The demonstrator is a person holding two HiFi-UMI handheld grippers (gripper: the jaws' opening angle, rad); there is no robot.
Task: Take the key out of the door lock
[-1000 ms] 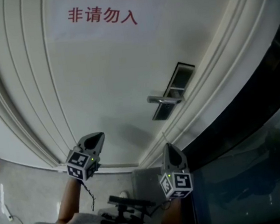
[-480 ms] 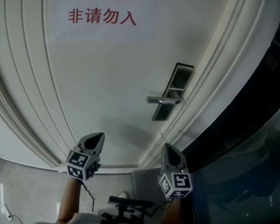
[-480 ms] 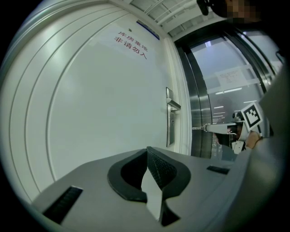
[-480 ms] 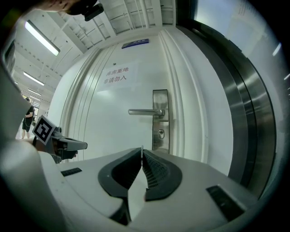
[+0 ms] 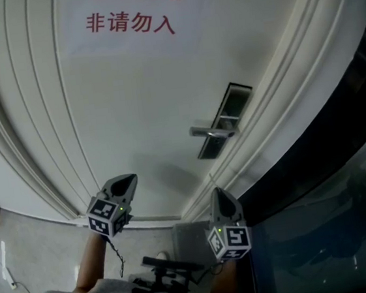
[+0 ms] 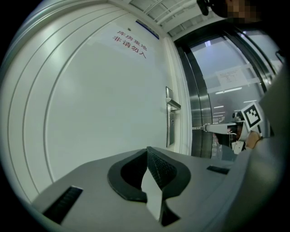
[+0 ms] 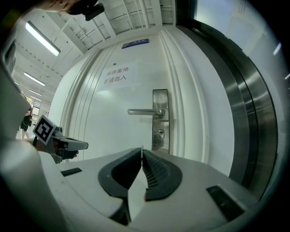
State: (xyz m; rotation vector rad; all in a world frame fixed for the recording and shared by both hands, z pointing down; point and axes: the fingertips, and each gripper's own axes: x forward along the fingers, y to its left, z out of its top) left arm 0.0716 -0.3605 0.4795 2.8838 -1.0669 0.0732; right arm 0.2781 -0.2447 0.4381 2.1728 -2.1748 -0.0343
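The left gripper (image 6: 147, 152) and right gripper (image 7: 142, 152) are held low before the white door (image 5: 132, 102), well apart from it. Each one's fingers (image 7: 156, 172) are closed tip to tip with nothing between them. The lock (image 7: 160, 122) sits at the door's right edge, with the handle (image 7: 145, 111) pointing left and the keyhole (image 7: 160, 132) below it. Whether the key sits in the keyhole is too small to tell. A sign (image 5: 130, 14) with red print hangs higher up.
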